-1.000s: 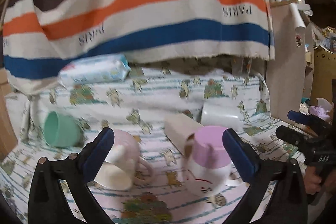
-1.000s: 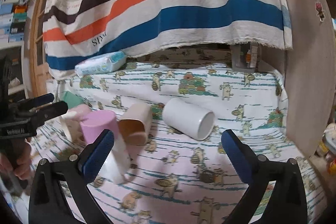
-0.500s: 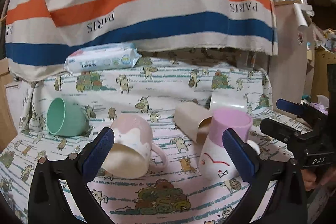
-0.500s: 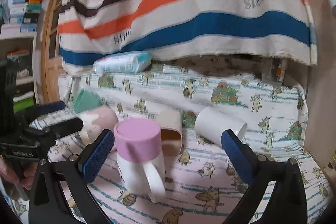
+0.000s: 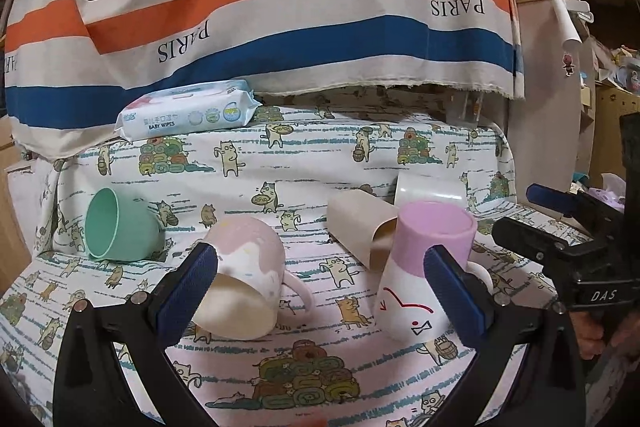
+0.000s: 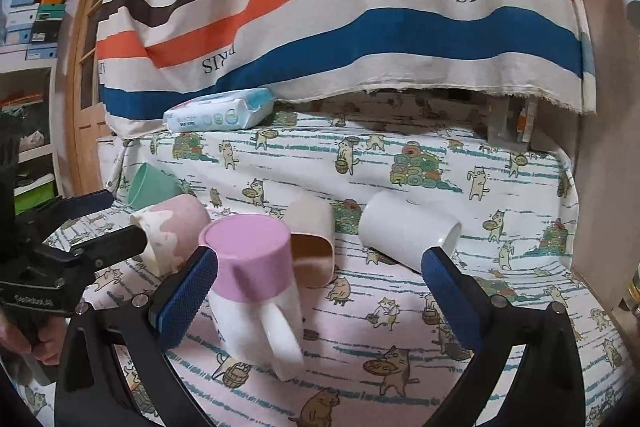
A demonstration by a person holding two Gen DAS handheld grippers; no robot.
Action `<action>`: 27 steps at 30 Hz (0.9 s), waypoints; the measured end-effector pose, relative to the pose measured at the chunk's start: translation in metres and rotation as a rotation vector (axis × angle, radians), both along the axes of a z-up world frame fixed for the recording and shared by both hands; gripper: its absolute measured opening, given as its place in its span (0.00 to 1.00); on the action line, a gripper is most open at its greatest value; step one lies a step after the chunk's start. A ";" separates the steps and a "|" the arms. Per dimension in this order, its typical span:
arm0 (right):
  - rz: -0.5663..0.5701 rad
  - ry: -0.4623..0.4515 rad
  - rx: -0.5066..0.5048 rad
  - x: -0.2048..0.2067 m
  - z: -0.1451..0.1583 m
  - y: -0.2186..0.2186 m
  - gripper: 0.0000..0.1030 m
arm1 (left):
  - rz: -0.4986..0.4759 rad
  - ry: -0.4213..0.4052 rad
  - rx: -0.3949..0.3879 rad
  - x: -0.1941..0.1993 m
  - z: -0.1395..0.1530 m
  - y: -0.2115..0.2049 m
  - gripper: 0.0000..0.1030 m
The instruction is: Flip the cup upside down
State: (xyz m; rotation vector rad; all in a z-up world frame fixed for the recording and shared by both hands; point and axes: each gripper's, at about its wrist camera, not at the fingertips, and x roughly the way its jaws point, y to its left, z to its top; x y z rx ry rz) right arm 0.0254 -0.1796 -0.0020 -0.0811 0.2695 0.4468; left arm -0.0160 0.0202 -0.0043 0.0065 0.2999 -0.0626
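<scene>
with both grippers' jaws apart and holding nothing, centre the left gripper point(image 5: 320, 287) on the lying pink mug point(image 5: 244, 279), clamp, then invert.

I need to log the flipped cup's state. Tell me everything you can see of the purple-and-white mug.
The purple-and-white mug stands upside down on the cat-print cloth, mouth down, flat base up. It looks like glossy ceramic: a lilac band around the base end, white below, with a white loop handle and a red line drawing on one side. The tan cup lies just behind it. Neither hand-held gripper touches it.
</scene>
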 end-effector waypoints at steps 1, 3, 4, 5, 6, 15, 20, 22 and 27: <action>-0.003 0.001 -0.001 -0.001 0.000 0.001 1.00 | 0.003 0.000 0.000 0.000 0.000 0.000 0.99; -0.002 -0.002 -0.002 -0.003 0.000 0.002 1.00 | 0.011 0.001 -0.001 -0.001 0.000 0.000 1.00; -0.003 0.000 -0.002 -0.001 0.000 0.001 1.00 | 0.014 0.001 -0.001 -0.001 0.000 0.001 1.00; -0.003 0.001 -0.002 -0.001 0.000 0.001 1.00 | 0.018 0.002 0.000 -0.001 0.000 0.001 1.00; -0.003 0.000 -0.001 -0.002 0.001 0.001 1.00 | 0.020 0.001 0.001 -0.002 0.000 0.001 1.00; -0.002 0.000 -0.001 -0.001 0.001 0.001 1.00 | 0.022 0.003 0.000 -0.002 0.000 0.004 1.00; -0.003 0.000 -0.001 -0.001 0.001 0.000 1.00 | 0.024 0.004 -0.001 -0.002 0.000 0.004 1.00; -0.002 0.000 -0.002 -0.001 0.001 0.001 1.00 | 0.027 0.003 0.002 -0.003 0.000 0.003 1.00; -0.001 0.001 -0.002 -0.001 0.001 0.001 1.00 | 0.027 0.003 0.002 -0.002 0.000 0.004 1.00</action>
